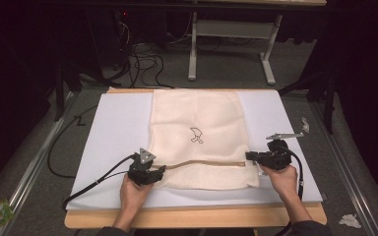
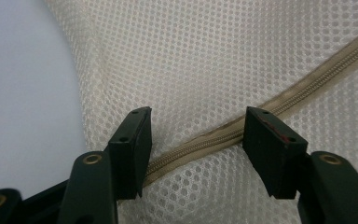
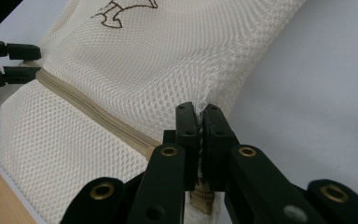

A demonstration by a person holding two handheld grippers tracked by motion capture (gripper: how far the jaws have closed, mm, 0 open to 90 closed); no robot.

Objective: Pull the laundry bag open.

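While the mesh bag [image 1: 197, 137] lies flat on the white sheet [image 1: 113, 128] covering the counter [image 1: 187, 217], both grippers sit at its near end, one at each end of the zipper [image 1: 202, 163]. Left gripper [image 1: 161, 169]: jaws wide apart, straddling the tan zipper at the bag's left edge, nothing clamped (in its own view the zipper [image 2: 261, 116] runs between the two jaws and the mesh [image 2: 205, 56] lies under them). Bag has a small dark line drawing [image 1: 196, 134] mid-panel. Right gripper [image 1: 249, 156]: jaws pressed together on the bag's right edge at the zipper end; in the right gripper view [image 3: 200, 122] a fold of mesh is pinched between them and the fabric is pulled up into a ridge there. Left gripper [image 3: 28, 60] shows far off at the other end of the zipper [image 3: 93, 112].
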